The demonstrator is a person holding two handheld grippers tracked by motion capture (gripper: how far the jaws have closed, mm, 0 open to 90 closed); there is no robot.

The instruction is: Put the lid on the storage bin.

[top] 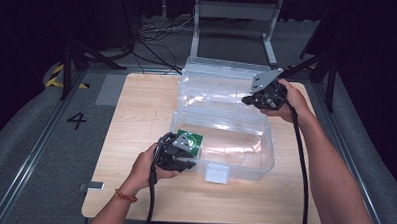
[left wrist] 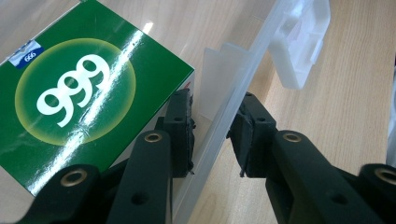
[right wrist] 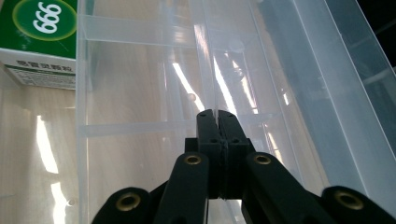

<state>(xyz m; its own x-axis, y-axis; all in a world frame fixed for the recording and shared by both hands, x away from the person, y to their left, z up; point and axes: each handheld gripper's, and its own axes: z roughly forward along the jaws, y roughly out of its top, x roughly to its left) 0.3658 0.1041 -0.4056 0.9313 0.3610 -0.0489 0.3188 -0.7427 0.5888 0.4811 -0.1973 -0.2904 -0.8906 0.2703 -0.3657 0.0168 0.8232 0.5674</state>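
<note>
Green carton (top: 191, 140) sits inside the clear box (top: 244, 166), in its lower-left corner as the high view frames it, lying flat with its printed face up. The left gripper (top: 181, 159) is at that same corner: in the left gripper view its jaws stand apart on either side of the box's front wall (left wrist: 219, 135), one pad inside close beside the carton (left wrist: 70, 98), the other outside over the bare table (left wrist: 345, 93). Neither pad clearly presses the wall, so the jaws straddle rather than clamp. The carton therefore lies just to the inner side of the left gripper, upper left in its own view, its long edge running roughly along the wall.

The right gripper (top: 259, 100) is at the right of the frame on the open lid (top: 213, 72), well apart from the carton. In the right gripper view its jaws are pressed together on a thin clear rib (right wrist: 205, 70) of the lid, the carton (right wrist: 39, 39) far off at upper left.

Judging by this, the left hand is much the nearer to the carton
</note>
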